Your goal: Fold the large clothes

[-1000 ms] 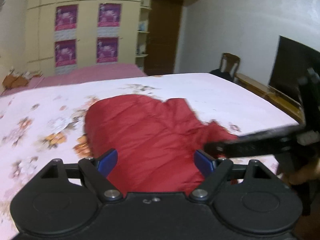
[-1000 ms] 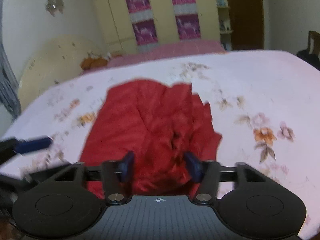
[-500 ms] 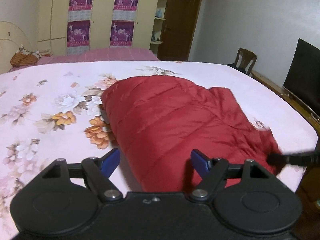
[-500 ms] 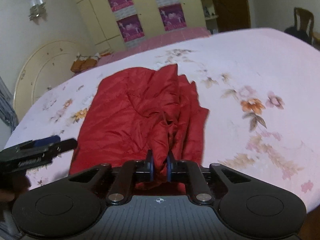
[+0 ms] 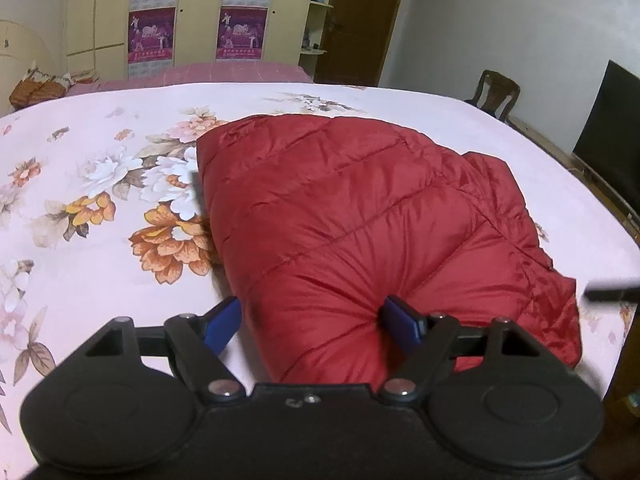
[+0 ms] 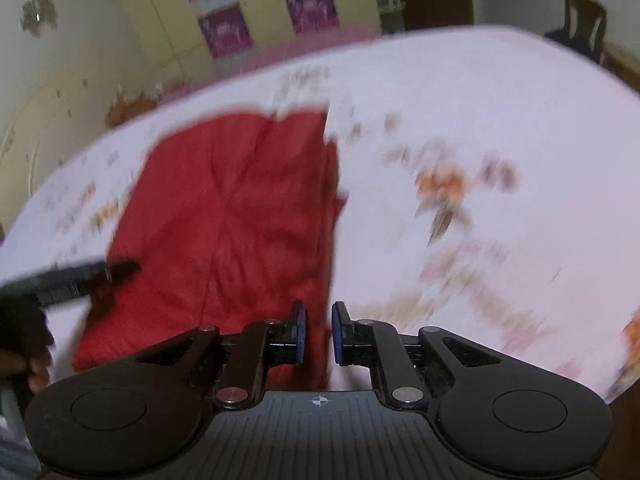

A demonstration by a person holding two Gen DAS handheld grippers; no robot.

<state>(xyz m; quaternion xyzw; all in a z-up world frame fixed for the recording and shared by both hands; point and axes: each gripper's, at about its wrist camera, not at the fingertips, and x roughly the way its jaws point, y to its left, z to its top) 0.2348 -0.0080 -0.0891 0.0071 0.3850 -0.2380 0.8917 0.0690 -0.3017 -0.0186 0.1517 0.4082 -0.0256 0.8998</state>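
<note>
left gripper (image 5: 312, 322) spread, straddling red puffer jacket (image 5: 360, 216) near edge | right gripper (image 6: 319, 332) pinching jacket hem | bed (image 5: 100, 280) bare both sides

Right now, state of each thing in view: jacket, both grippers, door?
Jacket: folded over, lying on the bed, near edge bunched.
Left gripper: jaws open, straddling the jacket's near edge; right pad dents it, left pad is clear.
Right gripper: jaws shut on a fold of the jacket's edge.
Door: too dark to tell open or shut.
</note>
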